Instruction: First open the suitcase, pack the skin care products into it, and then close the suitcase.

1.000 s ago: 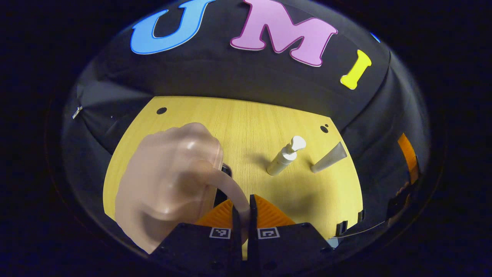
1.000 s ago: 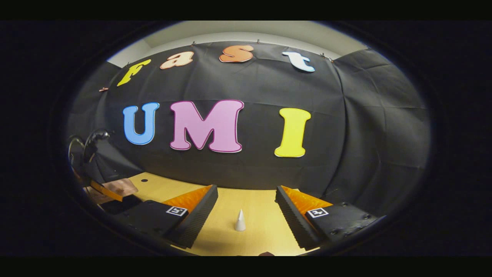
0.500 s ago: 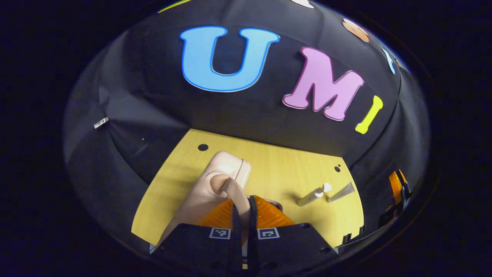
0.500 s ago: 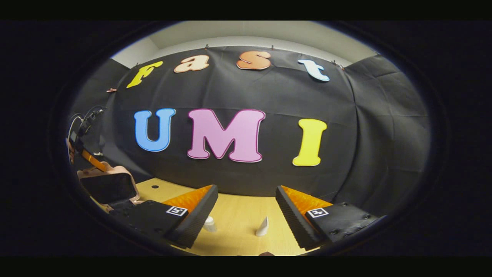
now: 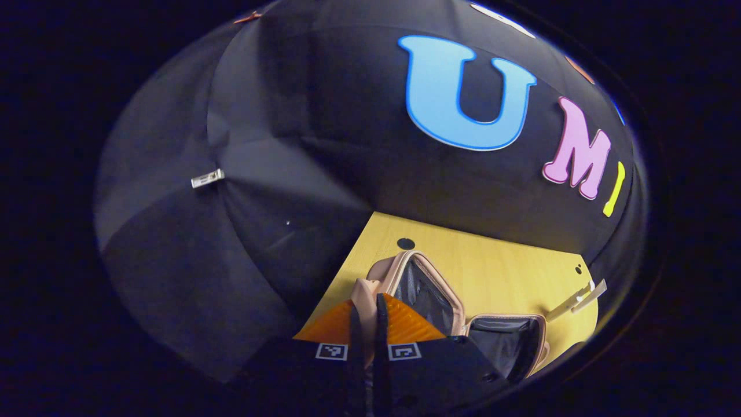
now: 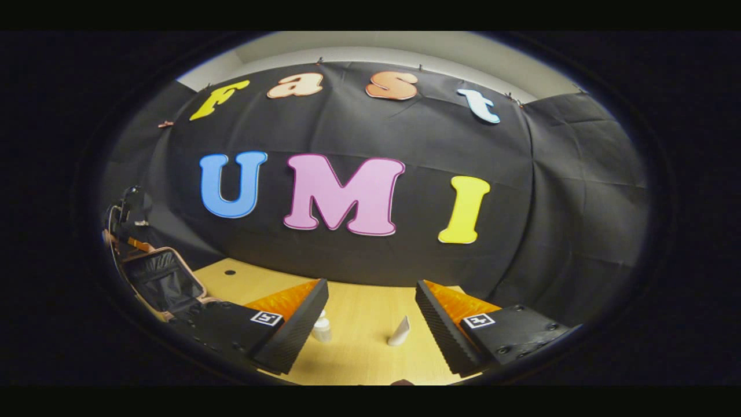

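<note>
While your left gripper (image 5: pixel 368 315) pinches the handle (image 5: pixel 365 298) of the open suitcase (image 5: pixel 431 289) on the table (image 5: pixel 503 272), your right gripper (image 6: pixel 370 318) is spread, with bottle (image 6: pixel 321 330) and tube (image 6: pixel 399 333) standing between its fingers.

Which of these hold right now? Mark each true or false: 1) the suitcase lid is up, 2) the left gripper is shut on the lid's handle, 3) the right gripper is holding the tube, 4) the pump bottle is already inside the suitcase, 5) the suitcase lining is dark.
1) True. The suitcase stands open, with its lid raised.
2) True. The left gripper has both fingers pressed on the handle of the lid.
3) False. The right gripper is open and holds nothing; the tube stands on the table between its fingers, farther off.
4) False. The pump bottle stands on the table beside the tube.
5) True. Both halves show a dark lining.
</note>
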A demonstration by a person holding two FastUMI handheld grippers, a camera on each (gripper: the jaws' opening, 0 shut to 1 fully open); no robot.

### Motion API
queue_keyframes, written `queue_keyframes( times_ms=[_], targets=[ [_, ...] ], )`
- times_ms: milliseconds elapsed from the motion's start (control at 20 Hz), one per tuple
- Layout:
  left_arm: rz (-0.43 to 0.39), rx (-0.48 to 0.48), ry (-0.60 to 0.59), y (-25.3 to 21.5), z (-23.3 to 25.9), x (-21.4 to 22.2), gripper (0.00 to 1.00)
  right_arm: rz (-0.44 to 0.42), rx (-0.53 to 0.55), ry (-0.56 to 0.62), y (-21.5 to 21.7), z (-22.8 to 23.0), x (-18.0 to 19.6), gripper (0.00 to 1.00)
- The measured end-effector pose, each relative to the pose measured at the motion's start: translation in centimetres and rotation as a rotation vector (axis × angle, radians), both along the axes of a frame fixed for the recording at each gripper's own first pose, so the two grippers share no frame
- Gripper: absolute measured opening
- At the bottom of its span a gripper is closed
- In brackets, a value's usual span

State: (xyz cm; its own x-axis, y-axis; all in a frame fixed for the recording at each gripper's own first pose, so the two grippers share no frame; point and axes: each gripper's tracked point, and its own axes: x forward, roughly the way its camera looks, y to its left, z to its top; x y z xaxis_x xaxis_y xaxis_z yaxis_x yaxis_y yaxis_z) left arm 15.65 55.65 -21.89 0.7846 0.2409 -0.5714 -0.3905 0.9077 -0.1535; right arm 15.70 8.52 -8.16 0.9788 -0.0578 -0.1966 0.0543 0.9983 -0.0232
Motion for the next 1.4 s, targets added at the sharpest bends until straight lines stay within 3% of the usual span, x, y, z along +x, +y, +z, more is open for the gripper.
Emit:
queue_keyframes(
  times_ms=[150,300,400,450,500,550,650,700,800,850,900,1050,1150,1400],
  targets=[
    [0.067,-0.231,0.007,4.0,-6.7,-1.1,0.11,-0.026,0.000,0.031,1.4,-0.3,-0.3,0.96],
    [0.097,-0.413,0.015,4.8,-12.2,-1.9,0.11,-0.014,0.004,0.096,3.6,-1.7,-0.1,0.96],
    [0.111,-0.509,-0.102,5.7,-11.4,-1.4,0.15,-0.006,0.008,0.106,4.7,-1.7,0.5,0.97],
    [0.119,-0.510,-0.100,6.3,-11.4,-1.9,0.17,-0.005,0.014,0.106,5.1,-1.8,0.6,0.96],
    [0.191,-0.428,-0.058,8.5,-13.1,-2.9,0.32,-0.003,0.018,0.106,5.6,-1.9,1.0,0.94],
    [0.218,-0.474,-0.052,8.4,-12.5,-3.8,0.58,-0.001,0.018,0.114,5.9,-2.2,1.2,0.97],
    [0.249,-0.451,-0.075,9.2,-11.8,-3.7,0.61,0.020,0.018,0.110,6.7,-2.2,1.6,0.97],
    [0.241,-0.396,-0.093,9.5,-10.8,-3.9,0.64,0.024,0.008,0.107,6.8,-2.3,1.7,0.93],
    [0.206,-0.217,-0.073,9.5,-8.8,-4.9,0.71,0.023,0.002,0.106,6.1,-2.6,2.1,0.96],
    [0.181,-0.143,-0.059,8.8,-7.6,-4.6,1.00,0.017,0.008,0.107,5.6,-2.7,2.2,0.96],
    [0.133,-0.094,-0.055,7.1,-5.8,-4.4,0.95,0.005,0.010,0.100,4.9,-2.8,2.2,0.97],
    [-0.031,0.009,-0.083,-1.0,-0.8,-2.8,0.97,-0.028,0.016,0.094,2.5,-3.4,2.3,0.96],
    [-0.157,0.026,-0.114,-9.4,2.0,-1.6,0.97,-0.045,0.016,0.100,0.7,-4.2,2.2,0.96],
    [-0.382,0.056,-0.195,-31.5,5.3,2.2,0.97,-0.064,0.030,0.107,-3.3,-5.8,1.6,0.97]
  ],
)
